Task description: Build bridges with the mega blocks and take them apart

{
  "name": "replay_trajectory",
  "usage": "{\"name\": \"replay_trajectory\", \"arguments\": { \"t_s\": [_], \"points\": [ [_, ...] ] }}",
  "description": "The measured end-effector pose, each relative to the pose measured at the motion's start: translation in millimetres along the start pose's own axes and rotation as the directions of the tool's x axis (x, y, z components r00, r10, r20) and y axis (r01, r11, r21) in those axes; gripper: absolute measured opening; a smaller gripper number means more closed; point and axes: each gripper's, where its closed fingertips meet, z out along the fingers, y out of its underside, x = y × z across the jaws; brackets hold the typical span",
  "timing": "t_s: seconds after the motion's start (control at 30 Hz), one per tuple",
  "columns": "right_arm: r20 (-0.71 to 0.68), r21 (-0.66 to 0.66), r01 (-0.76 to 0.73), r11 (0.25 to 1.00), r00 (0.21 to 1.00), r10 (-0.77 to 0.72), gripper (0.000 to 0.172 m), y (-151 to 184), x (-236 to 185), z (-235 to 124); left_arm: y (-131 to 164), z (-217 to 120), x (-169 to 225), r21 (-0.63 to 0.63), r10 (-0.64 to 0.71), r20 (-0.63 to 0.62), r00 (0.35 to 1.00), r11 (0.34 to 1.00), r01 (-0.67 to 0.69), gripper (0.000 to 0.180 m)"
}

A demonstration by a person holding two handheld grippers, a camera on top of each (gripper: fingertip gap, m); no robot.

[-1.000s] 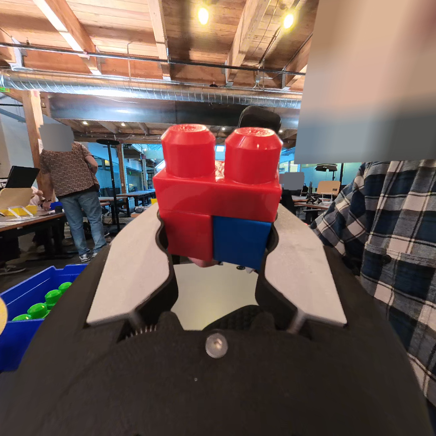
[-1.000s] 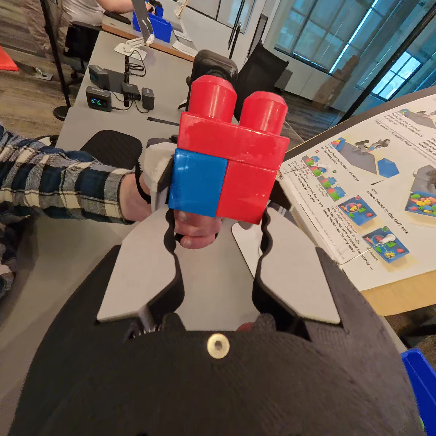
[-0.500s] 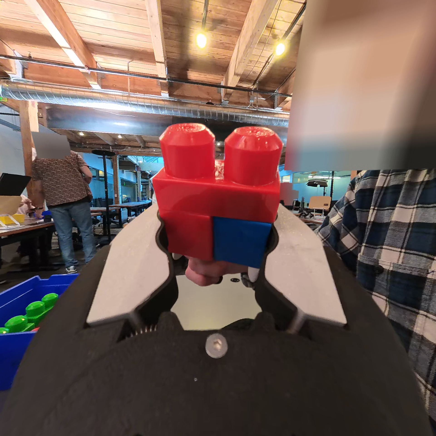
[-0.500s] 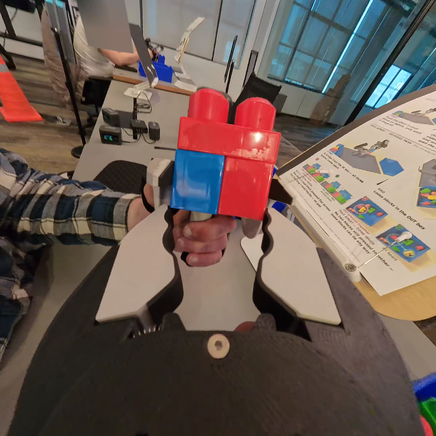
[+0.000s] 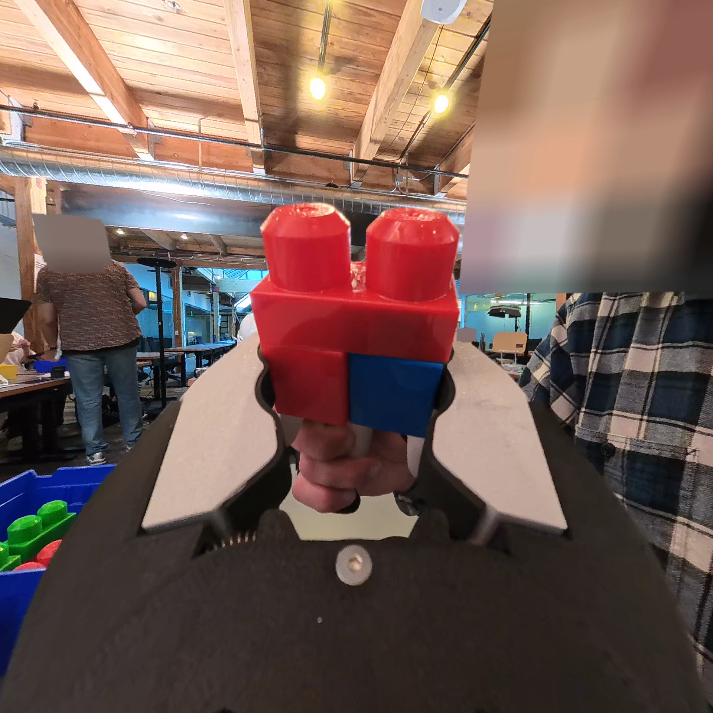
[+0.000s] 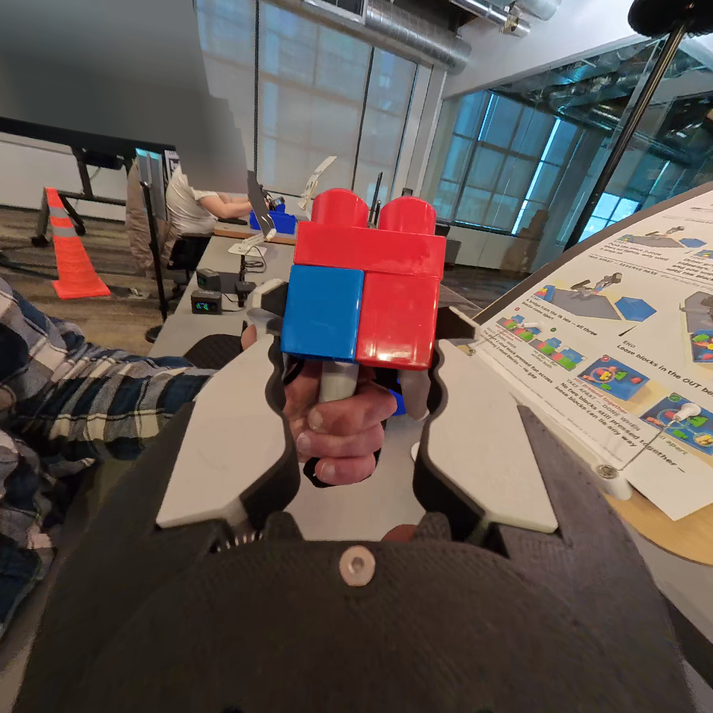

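A block bridge is held in the air between both grippers. A red two-stud block (image 5: 355, 320) sits on top of a red block (image 5: 308, 382) and a blue block (image 5: 393, 389). My left gripper (image 5: 355, 370) is shut on the two lower blocks, its pads pressed on their outer sides. My right gripper (image 6: 357, 347) is shut on the same lower pair from the opposite side, on the blue block (image 6: 322, 312) and the red block (image 6: 399, 320). The left gripper's fingertips (image 6: 270, 301) show beyond the blocks, with the hand (image 6: 339, 428) that holds it below them.
A blue bin (image 5: 23, 602) with green and red blocks is at the lower left. An instruction sheet on a tilted board (image 6: 602, 347) stands on the right. A grey table (image 6: 200, 328) lies behind. A person in a plaid shirt (image 5: 636, 405) is close on the right. My two grippers' fingertips are within a few centimetres of each other.
Both grippers stay shut on the bridge. The views have tilted upward and the hands under the blocks show more. The blocks have not shifted in either grasp.
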Motion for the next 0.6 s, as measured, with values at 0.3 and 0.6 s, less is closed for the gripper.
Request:
{"name": "replay_trajectory", "arguments": {
  "t_s": [0.3, 0.6],
  "points": [
    [0.156, -0.129, -0.008, 0.992, 0.987, 0.029, 0.073, 15, -5, -16, -14, -6, 4, -0.077, 0.061, 0.024, 0.998, 0.995, -0.059, 0.081],
    [0.211, -0.241, 0.085, 0.967, 0.977, -0.033, 0.073, 22, -12, -17, -12, -5, 17, -0.092, 0.133, -0.015, 0.991, 0.987, -0.133, 0.078]
  ]
}}
